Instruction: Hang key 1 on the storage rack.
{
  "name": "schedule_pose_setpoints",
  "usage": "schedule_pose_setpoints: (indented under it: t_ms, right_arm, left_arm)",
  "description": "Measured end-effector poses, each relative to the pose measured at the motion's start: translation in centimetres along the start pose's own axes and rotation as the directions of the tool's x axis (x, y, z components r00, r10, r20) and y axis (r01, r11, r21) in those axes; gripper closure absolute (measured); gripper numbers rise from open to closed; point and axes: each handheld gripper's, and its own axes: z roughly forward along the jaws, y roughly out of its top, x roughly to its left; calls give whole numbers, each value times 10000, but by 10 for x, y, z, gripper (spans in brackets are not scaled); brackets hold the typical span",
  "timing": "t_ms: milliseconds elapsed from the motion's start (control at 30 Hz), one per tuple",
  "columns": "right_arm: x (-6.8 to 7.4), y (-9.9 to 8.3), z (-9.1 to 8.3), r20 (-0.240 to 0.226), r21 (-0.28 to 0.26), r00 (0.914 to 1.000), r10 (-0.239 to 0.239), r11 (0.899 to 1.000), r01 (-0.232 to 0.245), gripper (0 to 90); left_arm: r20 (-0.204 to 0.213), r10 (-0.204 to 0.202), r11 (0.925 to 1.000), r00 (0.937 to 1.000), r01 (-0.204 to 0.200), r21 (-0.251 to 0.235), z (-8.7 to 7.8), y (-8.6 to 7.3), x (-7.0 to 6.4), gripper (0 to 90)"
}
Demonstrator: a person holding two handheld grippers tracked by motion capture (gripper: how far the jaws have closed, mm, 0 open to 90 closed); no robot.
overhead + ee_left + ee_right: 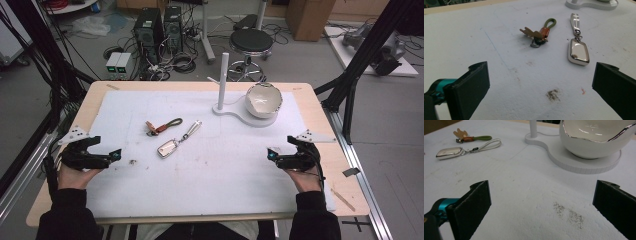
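A silver key fob (167, 148) (578, 52) on a white strap (575, 20) lies mid-table on the white mat (210, 175). Just to its left is a keychain (162, 126) (539, 32) with a brown tag and a green loop. A white bowl (263, 100) (596, 137) with a silver rim sits on a white stand (584, 162) that has an upright post (223, 80). My left gripper (107, 148) (540, 85) rests at the mat's left side, open and holding nothing. My right gripper (281, 146) (541, 205) rests at the right side, open with nothing in it, facing the bowl.
A small dark speck (132, 161) lies on the mat near the left gripper, and dirt smudges (569, 213) mark the mat before the right one. Beyond the wooden table (305, 90) stand a stool (251, 42), computer towers (157, 30) and cables.
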Motion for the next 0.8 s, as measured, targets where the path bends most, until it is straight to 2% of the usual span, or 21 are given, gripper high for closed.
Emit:
schedule_pose_setpoints:
  t_ms: [233, 467, 633, 800]
  right_arm:
    - [0, 1, -3, 89, -194, 10000, 31, 9998, -30, 7]
    - [-1, 1, -4, 152, -247, 9999, 1, 9997, 3, 7]
    - [-1, 1, -4, 209, -269, 9998, -9, 9996, 15, 6]
    - [0, 0, -2, 239, -207, 9996, -176, 9996, 181, 7]
  left_arm:
    - [-5, -78, 10000, 10000, 78, 6, 2, 3, 2, 17]
    - [-39, 31, 10000, 10000, -31, 78, 6, 8, -2, 17]
    - [97, -83, 9998, 9999, 85, -173, 7, 11, -1, 17]
    - [201, 128, 9998, 9997, -125, -137, 12, 22, -6, 17]
